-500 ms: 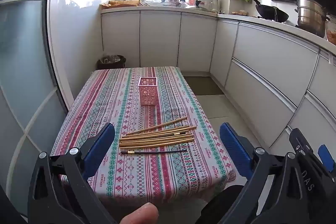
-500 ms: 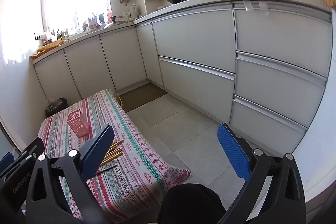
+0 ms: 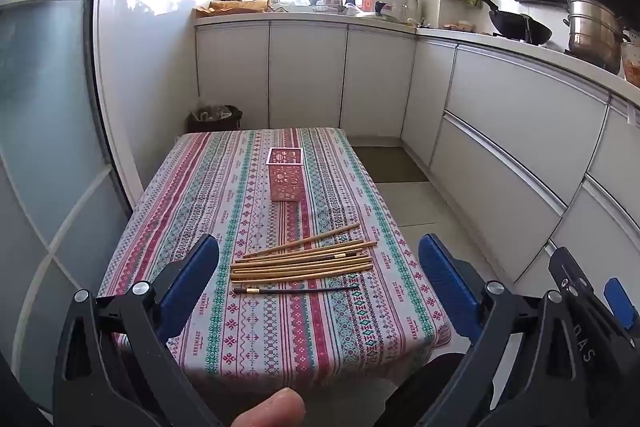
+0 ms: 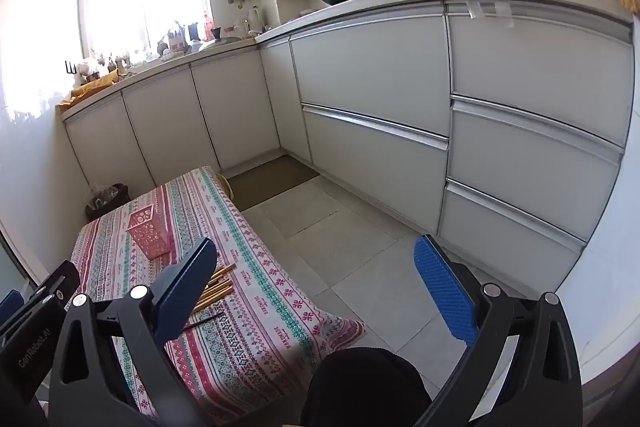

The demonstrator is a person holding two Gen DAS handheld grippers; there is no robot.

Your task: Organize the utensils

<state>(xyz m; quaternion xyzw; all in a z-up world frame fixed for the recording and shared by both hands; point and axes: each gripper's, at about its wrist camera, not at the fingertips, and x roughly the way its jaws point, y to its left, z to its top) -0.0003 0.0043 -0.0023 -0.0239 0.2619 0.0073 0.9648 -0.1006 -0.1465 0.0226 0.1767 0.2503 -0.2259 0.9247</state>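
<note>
Several wooden chopsticks (image 3: 304, 261) lie side by side near the front of a low table with a striped patterned cloth (image 3: 224, 211). One thin dark chopstick (image 3: 294, 290) lies just in front of them. A pink perforated holder (image 3: 285, 175) stands upright further back along the table's middle. My left gripper (image 3: 320, 283) hovers open above the near edge, nothing between its blue pads. My right gripper (image 4: 316, 279) is open too, held off the table's right side over the floor; its left finger hides part of the chopsticks (image 4: 218, 285). The pink holder (image 4: 147, 231) shows at left.
White kitchen cabinets (image 3: 500, 131) run along the back and right, with a wok (image 3: 520, 27) and steel pot (image 3: 592, 31) on the counter. A dark bin (image 3: 214, 117) sits behind the table. Tiled floor (image 4: 352, 247) lies to the table's right. A fingertip (image 3: 272, 409) shows at bottom.
Both grippers stay wide open with nothing held. The left wrist view has tilted down and edged a little closer to the table; the right has hardly moved.
</note>
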